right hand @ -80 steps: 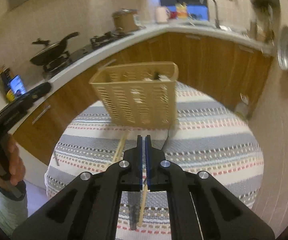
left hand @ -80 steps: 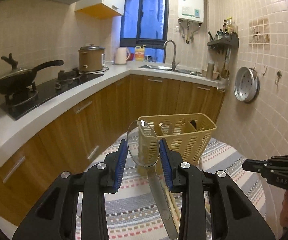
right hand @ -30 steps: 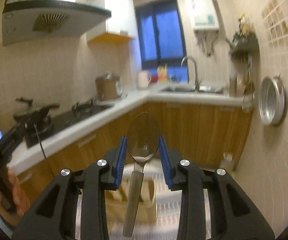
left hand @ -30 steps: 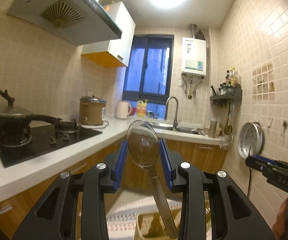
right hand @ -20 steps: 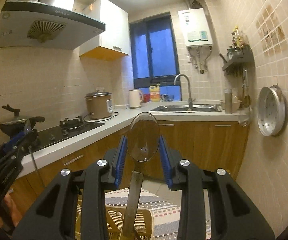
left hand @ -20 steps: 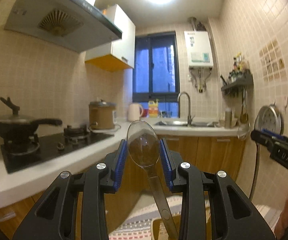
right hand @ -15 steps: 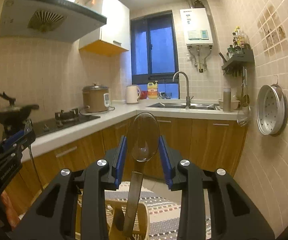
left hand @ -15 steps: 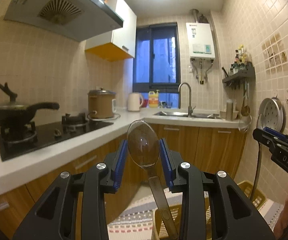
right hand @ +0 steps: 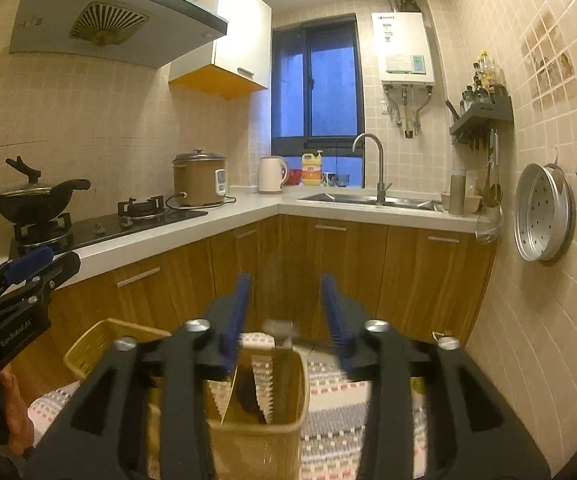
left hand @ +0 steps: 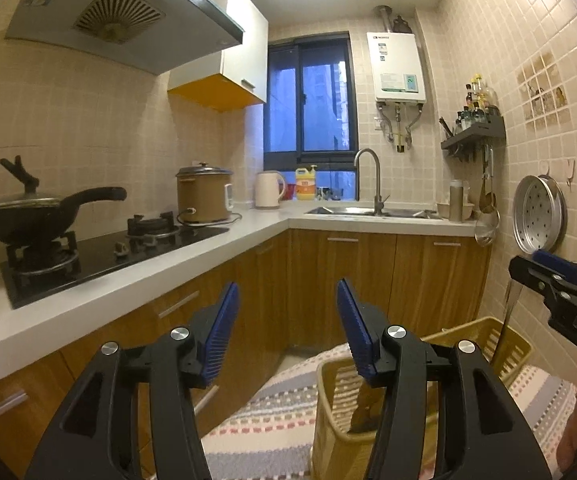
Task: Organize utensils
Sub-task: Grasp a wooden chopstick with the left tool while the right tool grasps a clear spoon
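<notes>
My left gripper (left hand: 286, 292) is opening, and nothing is between its blue pads. It hangs above the left end of a tan slotted basket (left hand: 328, 420) on a striped cloth. My right gripper (right hand: 285, 284) is opening too. A clear spoon (right hand: 278, 326) shows as a blur slipping down between its spread pads toward the basket (right hand: 256, 448). In the left wrist view the right gripper (left hand: 544, 270) is at the right edge, with the spoon's thin handle (left hand: 506, 320) below it, reaching into the basket. The left gripper (right hand: 36, 264) shows at the left edge of the right wrist view.
The striped cloth (left hand: 268, 412) covers a small round table. Wooden cabinets (left hand: 328, 280) and an L-shaped white counter (left hand: 248, 232) stand beyond it, with a stove, a pan (left hand: 32, 216), a rice cooker and a sink. A metal steamer tray (right hand: 544, 216) hangs on the tiled right wall.
Both grippers have opened and let go of their spoons. The left spoon is gone from between the pads and the right one is dropping. Both views sank toward the basket.
</notes>
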`<state>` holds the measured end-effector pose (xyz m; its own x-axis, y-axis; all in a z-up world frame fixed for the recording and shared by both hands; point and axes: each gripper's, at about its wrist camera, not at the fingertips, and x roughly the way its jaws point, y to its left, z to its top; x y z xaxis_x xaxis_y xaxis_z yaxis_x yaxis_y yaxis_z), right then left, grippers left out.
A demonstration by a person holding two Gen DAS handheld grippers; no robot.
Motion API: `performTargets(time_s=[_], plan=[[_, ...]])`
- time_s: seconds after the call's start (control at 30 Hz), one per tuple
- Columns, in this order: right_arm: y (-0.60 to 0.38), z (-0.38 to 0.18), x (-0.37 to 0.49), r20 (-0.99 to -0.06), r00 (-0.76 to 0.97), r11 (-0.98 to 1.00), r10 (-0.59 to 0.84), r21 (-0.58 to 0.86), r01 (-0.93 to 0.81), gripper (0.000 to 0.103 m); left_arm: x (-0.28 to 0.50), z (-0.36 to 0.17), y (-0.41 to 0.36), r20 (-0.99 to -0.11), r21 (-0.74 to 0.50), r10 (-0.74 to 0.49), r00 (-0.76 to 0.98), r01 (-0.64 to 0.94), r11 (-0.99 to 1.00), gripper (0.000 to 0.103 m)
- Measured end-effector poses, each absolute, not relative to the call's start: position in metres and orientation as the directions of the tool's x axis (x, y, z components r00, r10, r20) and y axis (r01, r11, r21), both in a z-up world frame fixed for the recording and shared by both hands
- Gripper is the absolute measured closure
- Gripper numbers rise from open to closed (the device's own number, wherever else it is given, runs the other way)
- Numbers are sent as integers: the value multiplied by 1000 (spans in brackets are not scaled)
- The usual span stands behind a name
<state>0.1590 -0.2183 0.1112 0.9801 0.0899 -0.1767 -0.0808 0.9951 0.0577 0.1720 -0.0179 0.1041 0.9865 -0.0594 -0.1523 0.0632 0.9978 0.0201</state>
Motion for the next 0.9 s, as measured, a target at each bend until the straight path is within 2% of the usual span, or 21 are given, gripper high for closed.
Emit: performTargets(time_s=[0.2, 0.3, 0.37, 0.47, 0.67, 0.7, 0.77, 0.9], plan=[[-223, 114, 113, -206, 975, 995, 85, 62, -73, 49, 139, 111, -2, -230, -18, -103, 968, 101, 995, 53], [-225, 113, 95, -244, 965, 995, 93, 70, -78, 49, 123, 105, 4, -317, -52, -176, 932, 168, 984, 53], [-227, 109, 85, -299, 948, 993, 110, 79, -90, 49, 114, 100, 5, -364, -56, -202, 909, 195, 979, 53], [-228, 101, 83, -430, 888, 986, 164, 109, -130, 49, 103, 82, 0, -494, -65, -265, 828, 269, 961, 54], [-216, 62, 97, -699, 665, 964, 265, 182, -193, 49, 101, 22, -8, -750, -161, -353, 559, 364, 917, 65], [-214, 53, 101, -732, 620, 959, 283, 199, -203, 50, 102, 14, -6, -772, -178, -359, 525, 365, 914, 69], [-209, 36, 108, -776, 546, 948, 317, 238, -212, 54, 104, -5, -5, -806, -208, -370, 462, 363, 908, 70], [-205, 15, 117, -805, 465, 930, 368, 308, -203, 55, 109, -34, -3, -836, -281, -405, 371, 344, 896, 71]])
